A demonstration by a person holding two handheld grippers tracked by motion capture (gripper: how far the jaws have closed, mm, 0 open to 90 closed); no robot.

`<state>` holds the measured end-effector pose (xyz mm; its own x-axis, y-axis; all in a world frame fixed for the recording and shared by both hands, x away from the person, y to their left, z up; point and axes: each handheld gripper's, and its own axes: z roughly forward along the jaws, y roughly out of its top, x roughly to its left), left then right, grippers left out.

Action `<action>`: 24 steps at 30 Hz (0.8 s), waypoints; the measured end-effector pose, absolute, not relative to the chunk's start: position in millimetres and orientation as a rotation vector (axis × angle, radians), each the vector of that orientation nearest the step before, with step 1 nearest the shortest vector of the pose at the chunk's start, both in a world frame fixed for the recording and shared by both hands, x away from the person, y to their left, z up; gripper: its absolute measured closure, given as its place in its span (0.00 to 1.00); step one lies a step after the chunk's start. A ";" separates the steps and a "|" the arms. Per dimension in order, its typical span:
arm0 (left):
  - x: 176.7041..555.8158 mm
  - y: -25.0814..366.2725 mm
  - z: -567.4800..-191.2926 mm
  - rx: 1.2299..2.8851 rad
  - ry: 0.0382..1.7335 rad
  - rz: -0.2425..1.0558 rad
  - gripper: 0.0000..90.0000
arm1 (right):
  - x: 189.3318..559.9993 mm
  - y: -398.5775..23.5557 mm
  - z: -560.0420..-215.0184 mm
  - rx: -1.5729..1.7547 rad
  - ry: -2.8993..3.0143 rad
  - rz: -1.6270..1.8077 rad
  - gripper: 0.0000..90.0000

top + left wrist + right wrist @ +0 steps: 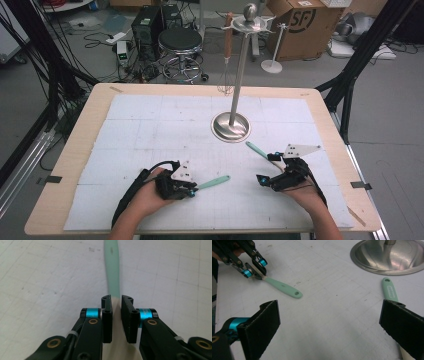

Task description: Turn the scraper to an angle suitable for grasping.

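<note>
A utensil with a mint-green handle lies on the white mat, its handle pointing right. My left gripper is shut on its cream-coloured neck. In the left gripper view the jaws press on that neck and the green handle runs away from them. The right gripper view shows this grip and the handle at its upper left. My right gripper stands open, nothing between its fingers. A second mint-handled utensil lies just beyond it, its handle passing by the right jaw.
A steel utensil stand has its round base on the mat's middle, with a wooden-handled whisk hanging from its top. The white mat covers the wooden table. A stool and cardboard box stand behind.
</note>
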<state>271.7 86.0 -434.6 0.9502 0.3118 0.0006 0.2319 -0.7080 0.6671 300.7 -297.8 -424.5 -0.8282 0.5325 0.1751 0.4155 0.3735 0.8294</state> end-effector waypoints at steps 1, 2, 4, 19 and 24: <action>272.4 88.4 -434.3 2.388 0.380 0.135 0.89 | 300.6 -297.6 -424.5 0.870 2.500 1.455 0.03; 273.6 91.0 -433.9 2.395 0.369 0.123 0.89 | 300.8 -297.6 -424.6 0.867 2.500 1.455 0.03; 274.7 93.8 -433.0 2.407 0.352 0.110 0.89 | 300.9 -297.2 -424.8 0.865 2.501 1.454 0.03; 277.2 106.1 -424.0 2.302 0.416 0.002 0.58 | 301.0 -297.6 -424.6 0.854 2.501 1.452 0.03; 278.4 107.1 -422.2 2.224 0.410 -0.083 0.47 | 300.4 -297.3 -424.3 0.855 2.506 1.450 0.03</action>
<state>278.4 107.1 -422.2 0.9441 0.2631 -0.1986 0.3198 -0.5844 0.7458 300.4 -297.3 -424.3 -0.8326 0.5273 0.1694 0.4096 0.3803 0.8292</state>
